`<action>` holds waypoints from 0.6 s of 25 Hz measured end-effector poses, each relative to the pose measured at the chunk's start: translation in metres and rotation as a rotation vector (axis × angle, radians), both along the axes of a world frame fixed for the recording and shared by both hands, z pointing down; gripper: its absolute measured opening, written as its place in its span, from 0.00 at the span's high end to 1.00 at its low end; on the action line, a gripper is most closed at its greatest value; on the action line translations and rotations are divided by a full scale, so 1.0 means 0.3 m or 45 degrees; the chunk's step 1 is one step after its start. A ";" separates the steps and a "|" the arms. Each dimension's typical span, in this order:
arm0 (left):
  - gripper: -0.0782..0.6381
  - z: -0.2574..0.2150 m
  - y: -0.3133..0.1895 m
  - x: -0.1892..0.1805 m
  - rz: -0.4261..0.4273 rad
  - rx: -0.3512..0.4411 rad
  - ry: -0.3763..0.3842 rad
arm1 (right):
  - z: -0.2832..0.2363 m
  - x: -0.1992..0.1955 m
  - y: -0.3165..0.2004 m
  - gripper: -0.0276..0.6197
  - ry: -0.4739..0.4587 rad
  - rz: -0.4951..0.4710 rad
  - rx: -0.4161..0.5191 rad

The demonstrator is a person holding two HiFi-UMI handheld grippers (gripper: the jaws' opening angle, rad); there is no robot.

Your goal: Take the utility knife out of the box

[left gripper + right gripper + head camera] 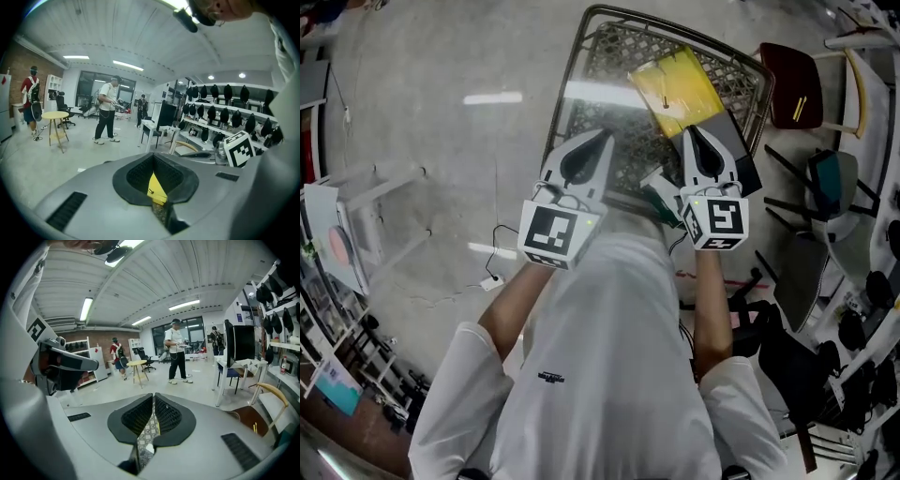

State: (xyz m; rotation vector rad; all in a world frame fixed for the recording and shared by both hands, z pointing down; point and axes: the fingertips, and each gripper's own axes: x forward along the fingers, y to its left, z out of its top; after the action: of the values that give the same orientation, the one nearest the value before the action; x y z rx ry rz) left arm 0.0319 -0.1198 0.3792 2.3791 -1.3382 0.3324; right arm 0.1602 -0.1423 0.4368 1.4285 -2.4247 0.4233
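Left gripper [604, 139]: jaws together, tips meeting, nothing held. Right gripper [688, 131]: the same, pads pressed shut on nothing. I hold both side by side, level with each other, marker cubes toward me, tips over the near edge of the mesh table [581, 70].

Yellow box [680, 86] lies flat on the mesh table, toward its far right corner, just past my right gripper's tips. A black part [733, 141] runs from its near end to the table's right edge. A sliver of that yellow shows through the slot behind my left jaws. I cannot make out the utility knife itself; neither gripper touches the box.

Right of the mesh table stands a dark red chair [790, 84]. On the concrete floor left of the table lies a white cable with a plug [492, 279].
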 end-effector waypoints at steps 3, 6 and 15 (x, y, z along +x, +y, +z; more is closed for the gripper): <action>0.89 0.058 -0.027 0.016 -0.012 -0.038 0.005 | 0.090 0.005 -0.044 0.94 0.041 -0.018 -0.065; 0.89 0.121 -0.059 0.037 -0.003 -0.064 -0.001 | 0.170 0.008 -0.096 0.92 0.059 -0.029 -0.124; 0.89 0.298 -0.170 0.051 -0.035 -0.144 0.003 | 0.385 -0.021 -0.265 0.85 0.135 -0.067 -0.259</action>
State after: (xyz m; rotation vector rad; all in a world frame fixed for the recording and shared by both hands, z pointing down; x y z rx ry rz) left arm 0.0472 -0.1709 0.4687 2.2658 -1.3142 0.3867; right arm 0.1540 -0.2217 0.5522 1.2661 -2.2582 0.5498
